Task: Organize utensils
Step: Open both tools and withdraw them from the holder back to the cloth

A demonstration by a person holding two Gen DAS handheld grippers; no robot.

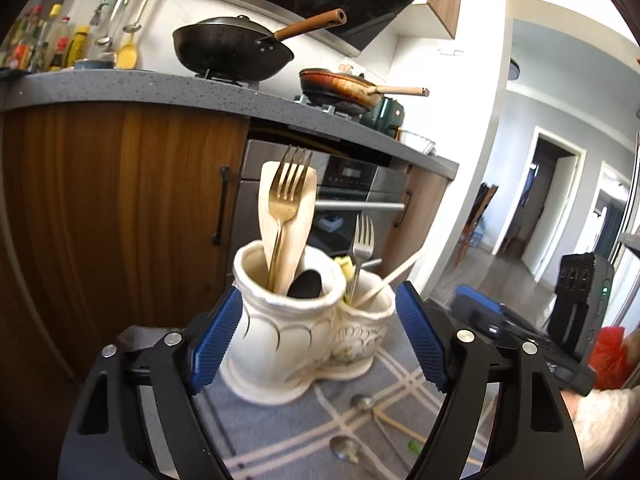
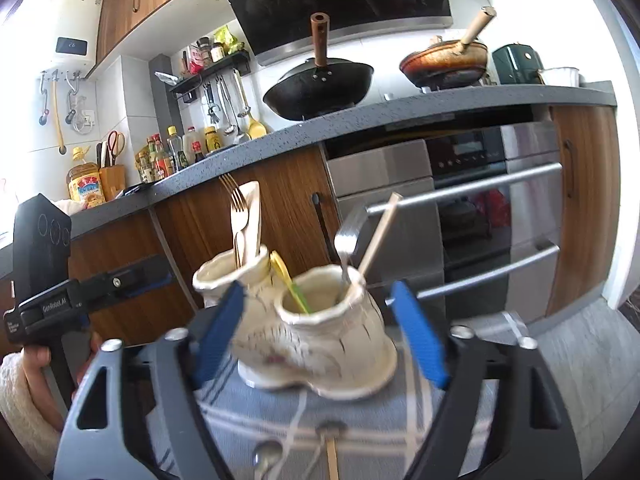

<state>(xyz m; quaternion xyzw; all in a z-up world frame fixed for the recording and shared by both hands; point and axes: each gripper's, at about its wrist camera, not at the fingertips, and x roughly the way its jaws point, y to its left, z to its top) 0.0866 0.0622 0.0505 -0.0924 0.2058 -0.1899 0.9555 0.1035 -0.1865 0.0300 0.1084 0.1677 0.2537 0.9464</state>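
A cream two-pot ceramic holder (image 1: 288, 332) stands on a grey checked cloth (image 1: 288, 432). One pot holds a gold fork (image 1: 286, 192), a wooden spatula (image 1: 298, 236) and a black spoon (image 1: 305, 284). The other pot holds a silver fork (image 1: 362, 240) and a chopstick (image 1: 394, 276). My left gripper (image 1: 320, 344) is open and empty, its jaws either side of the holder. Spoons (image 1: 347, 449) and a chopstick (image 1: 398, 426) lie on the cloth. In the right wrist view my right gripper (image 2: 320, 336) is open and empty before the holder (image 2: 320, 344).
Wooden cabinets (image 1: 120, 208) and an oven (image 2: 480, 216) stand behind the table. A wok (image 1: 232, 48) and a pan (image 1: 344, 88) sit on the counter above. The other gripper shows at the right of the left wrist view (image 1: 520, 328) and at the left of the right wrist view (image 2: 60, 296).
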